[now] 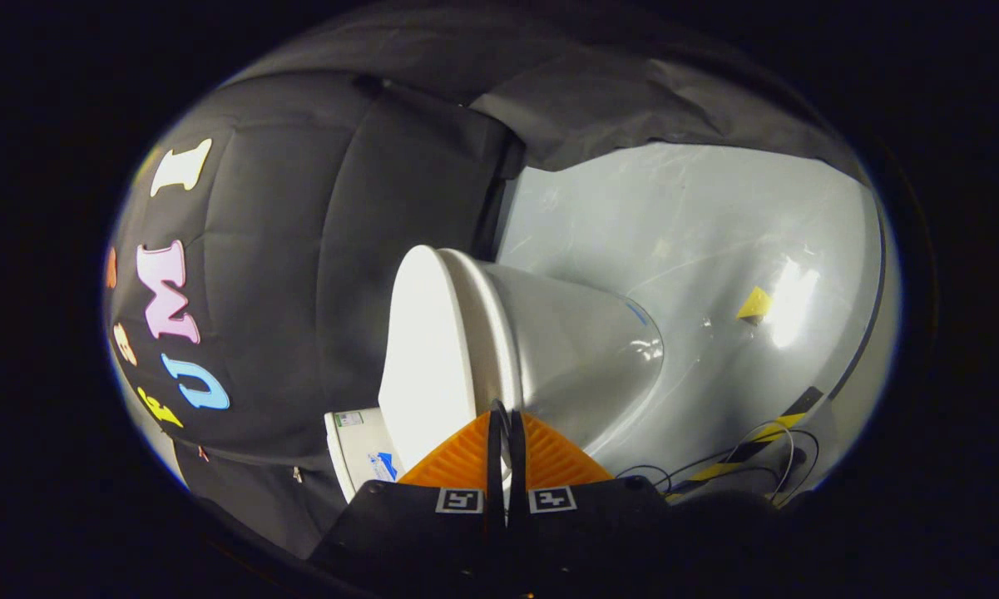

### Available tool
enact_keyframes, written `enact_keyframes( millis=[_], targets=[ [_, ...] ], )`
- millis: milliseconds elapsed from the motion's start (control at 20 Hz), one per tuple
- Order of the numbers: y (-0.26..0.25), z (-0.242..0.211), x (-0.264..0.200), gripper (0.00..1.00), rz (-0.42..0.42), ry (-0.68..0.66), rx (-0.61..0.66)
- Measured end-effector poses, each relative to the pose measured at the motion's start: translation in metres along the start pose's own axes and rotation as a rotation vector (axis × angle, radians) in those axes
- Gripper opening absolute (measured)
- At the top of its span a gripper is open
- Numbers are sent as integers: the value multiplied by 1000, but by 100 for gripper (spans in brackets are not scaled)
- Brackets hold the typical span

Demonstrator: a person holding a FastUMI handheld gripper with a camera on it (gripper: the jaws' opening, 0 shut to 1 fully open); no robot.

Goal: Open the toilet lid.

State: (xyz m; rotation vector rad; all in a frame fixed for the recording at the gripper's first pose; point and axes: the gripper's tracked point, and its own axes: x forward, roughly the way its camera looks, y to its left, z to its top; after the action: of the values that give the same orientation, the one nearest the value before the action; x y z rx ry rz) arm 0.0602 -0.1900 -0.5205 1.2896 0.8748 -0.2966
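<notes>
I see a white toilet (549,349), turned sideways in my rolled camera view. Its lid (424,349) lies flat and smooth against the seat, closed, just ahead of my gripper (506,412). My fingers are pressed nearly together with only a thin slit between them, and their tips meet the seam at the lid's edge. A glossy white floor (715,233) lies beyond, with thin cables (757,457) and striped tape (765,437).
</notes>
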Motion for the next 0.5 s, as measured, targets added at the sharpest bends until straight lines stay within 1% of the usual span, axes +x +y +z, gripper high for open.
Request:
enact_keyframes(
  millis=[200, 300, 500],
  targets=[
    [45, -1, -28, 6, 16, -69, -182],
    [73, -5, -41, 6, 33, -98, -249],
    [137, -23, -59, 6, 137, -127, -360]
  ],
)
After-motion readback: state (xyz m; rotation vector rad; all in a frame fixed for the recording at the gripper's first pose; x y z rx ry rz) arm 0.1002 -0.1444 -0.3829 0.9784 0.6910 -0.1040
